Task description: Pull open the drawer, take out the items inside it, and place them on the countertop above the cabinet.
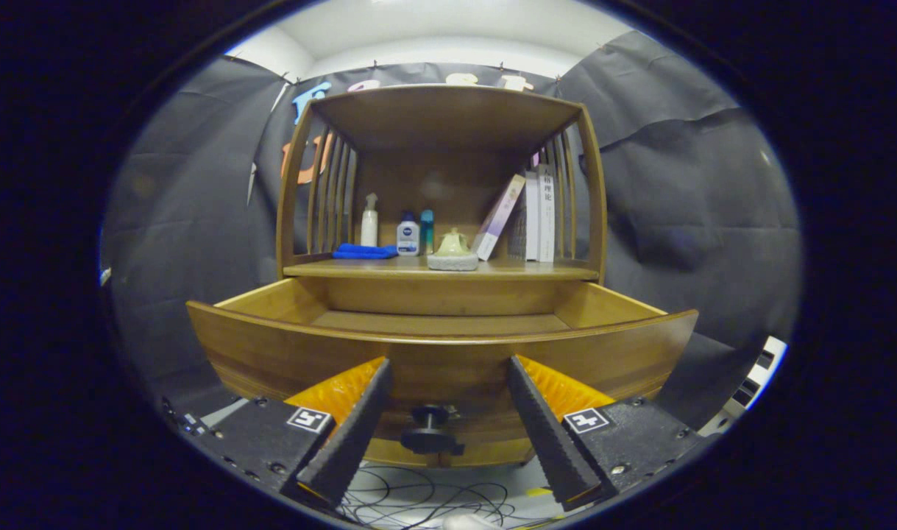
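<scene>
Claw [446,419] sat closest to the lens, fingers [352,430] spread wide apart, gripping nothing. Dark knob [430,430] of the drawer [448,353] lay between the fingers, touching neither. Drawer was pulled out from the wooden cabinet [444,191]; its visible floor looked bare, though the front panel hid the near part. On the surface [522,271] above the drawer stood a folded blue cloth [365,252], a white spray bottle [369,221], a small white bottle with dark cap [408,235], a teal bottle [426,232], a pale green ornament on a grey base [452,252], and books [529,213], one leaning. Cables [419,500] lay tangled on the floor below.
</scene>
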A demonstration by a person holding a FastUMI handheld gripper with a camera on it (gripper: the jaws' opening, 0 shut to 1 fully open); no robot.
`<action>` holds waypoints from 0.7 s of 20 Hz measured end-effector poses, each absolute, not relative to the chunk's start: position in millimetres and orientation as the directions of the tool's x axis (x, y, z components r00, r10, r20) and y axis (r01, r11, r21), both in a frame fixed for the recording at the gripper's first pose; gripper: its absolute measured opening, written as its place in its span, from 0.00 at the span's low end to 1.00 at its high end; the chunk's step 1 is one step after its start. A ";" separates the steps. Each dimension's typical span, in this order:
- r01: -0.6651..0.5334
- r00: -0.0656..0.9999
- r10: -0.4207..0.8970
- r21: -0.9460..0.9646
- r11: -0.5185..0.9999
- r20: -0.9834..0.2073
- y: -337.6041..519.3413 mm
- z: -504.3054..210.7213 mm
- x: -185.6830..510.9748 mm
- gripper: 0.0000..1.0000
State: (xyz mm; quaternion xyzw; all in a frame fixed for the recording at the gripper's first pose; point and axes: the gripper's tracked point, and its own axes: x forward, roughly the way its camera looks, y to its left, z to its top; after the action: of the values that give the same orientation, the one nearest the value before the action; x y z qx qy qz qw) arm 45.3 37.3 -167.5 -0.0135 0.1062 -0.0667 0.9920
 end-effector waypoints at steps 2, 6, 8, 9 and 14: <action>0.131 0.974 -0.139 -0.054 0.990 -0.180 38.5 -167.1 49.3 0.99; 0.123 0.975 -0.126 -0.028 0.992 -0.185 39.6 -166.2 61.5 0.98; 0.118 0.975 -0.118 -0.011 0.993 -0.191 37.9 -166.1 75.0 0.98; 0.117 0.975 -0.116 -0.006 0.993 -0.192 37.1 -165.7 82.1 0.98; 0.138 0.974 -0.142 -0.033 0.990 -0.176 40.2 -163.1 128.6 0.98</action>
State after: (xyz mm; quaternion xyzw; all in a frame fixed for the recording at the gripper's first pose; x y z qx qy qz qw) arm 128.6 40.2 -163.1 -0.0105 0.0893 -0.0704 0.9935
